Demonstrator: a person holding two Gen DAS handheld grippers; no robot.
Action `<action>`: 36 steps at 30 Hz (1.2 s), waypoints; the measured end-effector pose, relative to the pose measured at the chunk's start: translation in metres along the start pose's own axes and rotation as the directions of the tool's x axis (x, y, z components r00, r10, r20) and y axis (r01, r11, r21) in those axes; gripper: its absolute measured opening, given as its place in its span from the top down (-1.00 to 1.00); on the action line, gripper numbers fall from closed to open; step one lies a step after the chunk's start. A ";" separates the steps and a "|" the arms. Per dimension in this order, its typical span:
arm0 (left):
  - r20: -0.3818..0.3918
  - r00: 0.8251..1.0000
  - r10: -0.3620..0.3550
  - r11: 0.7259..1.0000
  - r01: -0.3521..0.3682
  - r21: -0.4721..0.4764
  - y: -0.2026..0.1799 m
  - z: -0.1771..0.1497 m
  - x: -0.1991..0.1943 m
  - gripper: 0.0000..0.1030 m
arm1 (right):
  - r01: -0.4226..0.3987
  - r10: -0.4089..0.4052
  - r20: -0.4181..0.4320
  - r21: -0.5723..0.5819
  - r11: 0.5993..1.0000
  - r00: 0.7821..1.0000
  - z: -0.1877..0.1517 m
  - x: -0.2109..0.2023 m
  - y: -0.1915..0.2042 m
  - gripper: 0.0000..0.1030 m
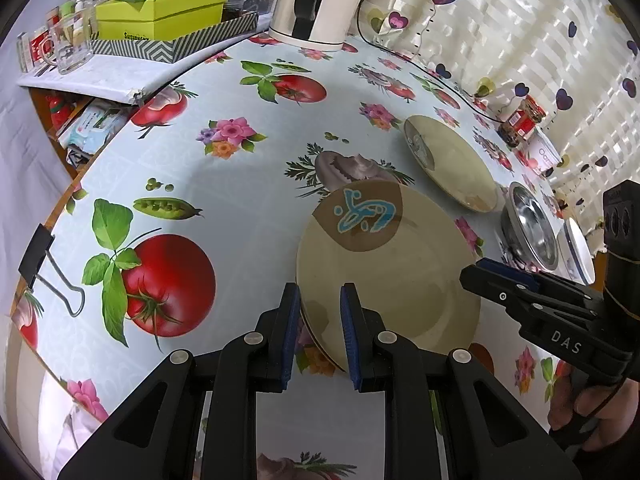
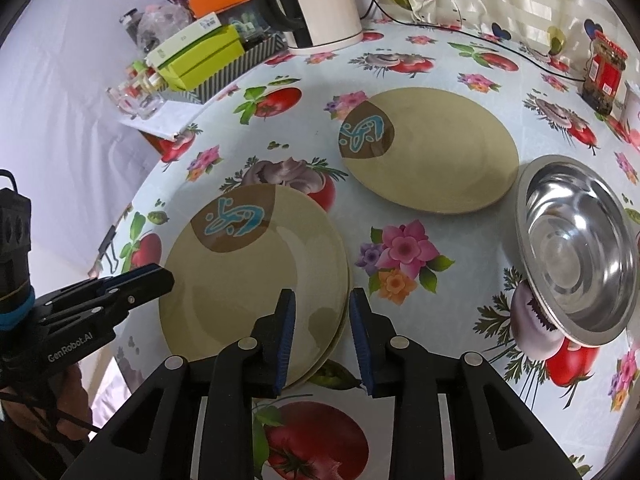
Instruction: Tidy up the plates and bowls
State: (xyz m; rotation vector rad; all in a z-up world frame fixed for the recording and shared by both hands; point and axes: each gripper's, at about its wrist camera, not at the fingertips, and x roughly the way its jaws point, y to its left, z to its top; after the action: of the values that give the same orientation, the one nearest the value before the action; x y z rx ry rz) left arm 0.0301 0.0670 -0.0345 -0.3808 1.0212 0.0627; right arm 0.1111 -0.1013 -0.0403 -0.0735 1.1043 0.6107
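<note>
Two glazed plates stacked near the table's front edge — both your grippers at the rim.

Your left gripper [image 1: 320, 334] straddles the stack's [image 2: 256, 276] left rim; grip unclear. Your right gripper [image 2: 322, 338] brackets the right rim, pads apart. Beyond: a matching beige plate [image 2: 436, 152], then an empty steel bowl [image 2: 576, 248] — bare floral oilcloth [image 2: 400, 256] between.

floral tablecloth [image 2: 404, 248], heart-print curtain [image 1: 520, 32], white kettle [image 2: 320, 4]

Both fisheye views are taken close above the round beige ceramic plate with a blue motif [image 1: 384, 280] [image 2: 256, 276], angled steeply down: one from its left rim, one from its right. This plate is shared.
</note>
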 end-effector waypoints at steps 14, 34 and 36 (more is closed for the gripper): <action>0.023 1.000 -0.009 1.000 0.009 -0.003 0.000 0.002 -0.010 0.60 | 0.009 -0.009 0.020 -0.008 1.000 1.000 -0.001 -0.008 0.000 0.47; 0.065 0.997 -0.037 0.998 0.034 0.043 -0.023 0.017 -0.027 0.60 | 0.001 -0.001 0.106 -0.002 1.000 0.994 0.001 -0.049 -0.005 0.46; 0.071 0.997 -0.039 0.998 0.036 0.052 -0.027 0.020 -0.028 0.60 | 0.000 0.000 0.112 0.000 1.000 0.994 0.002 -0.053 -0.007 0.42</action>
State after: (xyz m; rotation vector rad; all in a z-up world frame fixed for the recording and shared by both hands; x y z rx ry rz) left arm 0.0375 0.0521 0.0057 -0.3492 0.9424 0.0167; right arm 0.0999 -0.1292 0.0045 -0.0385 0.9956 0.6078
